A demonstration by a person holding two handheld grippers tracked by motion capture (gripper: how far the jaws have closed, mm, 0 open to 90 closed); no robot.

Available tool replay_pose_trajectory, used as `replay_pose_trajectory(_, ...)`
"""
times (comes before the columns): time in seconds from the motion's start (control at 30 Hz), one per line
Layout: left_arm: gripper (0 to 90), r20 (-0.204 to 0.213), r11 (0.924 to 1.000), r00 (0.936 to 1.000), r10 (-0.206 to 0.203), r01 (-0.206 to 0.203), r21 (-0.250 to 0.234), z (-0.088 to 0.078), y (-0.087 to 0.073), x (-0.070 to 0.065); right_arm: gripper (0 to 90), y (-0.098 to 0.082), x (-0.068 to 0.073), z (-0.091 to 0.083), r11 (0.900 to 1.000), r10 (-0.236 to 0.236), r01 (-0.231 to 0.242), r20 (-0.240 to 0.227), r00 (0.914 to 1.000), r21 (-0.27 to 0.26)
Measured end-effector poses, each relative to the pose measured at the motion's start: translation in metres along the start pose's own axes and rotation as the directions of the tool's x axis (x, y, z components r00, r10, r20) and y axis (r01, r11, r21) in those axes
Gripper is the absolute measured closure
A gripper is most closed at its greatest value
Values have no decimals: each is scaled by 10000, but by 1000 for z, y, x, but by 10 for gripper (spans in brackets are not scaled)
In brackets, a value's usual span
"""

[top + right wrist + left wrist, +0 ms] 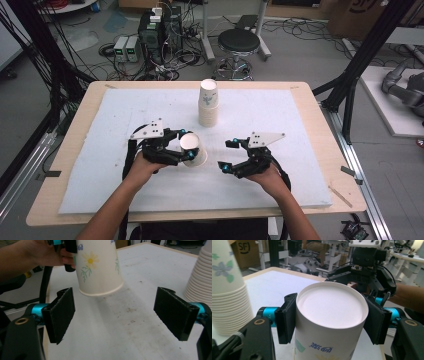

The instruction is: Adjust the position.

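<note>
On the white mat (125,185) covering the table (325,145), left of centre, the left gripper (187,145) holds one paper cup (193,148); in the left gripper view both black pads (286,317) press flat against the cup's wall, one on each side. The cup is upside down and lifted: its closed base faces up toward the left gripper's camera, and in the right gripper view its open rim hangs above the mat with a shadow beneath, tilted a little. Flower print and blue lettering on the wall. The right gripper (228,155) sits just right of the cup, apart from it, jaws spread wide with nothing between them; its pads (60,313) frame bare mat, the cup ahead and above the left pad. A stack (208,102) of like cups stands upright near the far edge of the mat, behind the two grippers and between them, apart from both. Mat surface shows faint scuffs and stains in front of the right gripper. Both hands rest low, forearms entering from the near edge. Stool (239,42) on the floor beyond the table.
</note>
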State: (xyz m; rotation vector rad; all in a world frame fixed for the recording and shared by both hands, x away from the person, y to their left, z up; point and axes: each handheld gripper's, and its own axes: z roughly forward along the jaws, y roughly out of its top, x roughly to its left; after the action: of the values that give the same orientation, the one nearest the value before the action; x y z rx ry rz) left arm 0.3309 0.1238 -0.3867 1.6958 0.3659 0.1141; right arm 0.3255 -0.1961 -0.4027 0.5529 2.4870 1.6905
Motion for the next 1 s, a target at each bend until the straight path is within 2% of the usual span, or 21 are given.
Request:
replay_pose_trajectory(0.13,350,359,9999,9993,88,-91,74,8,1,-7,175,1,6,4,9999,-168,169,-234,9996,20)
replay_pose_trajectory(0.33,350,790,9998,9969,-13,-1,185,22,1,-13,175,1,10,7,9994,-334,335,-347,9988,36)
replay_pose_trajectory(0.77,352,1171,9997,9929,-221,213,78,30,2,-17,175,-1,17,20,9986,-524,531,-741,9959,78)
replay_pose_trajectory(0.9,352,1304,9995,9910,-306,315,-50,32,3,-18,175,-1,18,24,9991,-427,425,-950,9946,-42)
replay_pose_trajectory(1.0,351,1357,9990,9899,-404,425,-124,33,3,-19,175,-1,19,25,9990,-439,441,-941,9946,4)
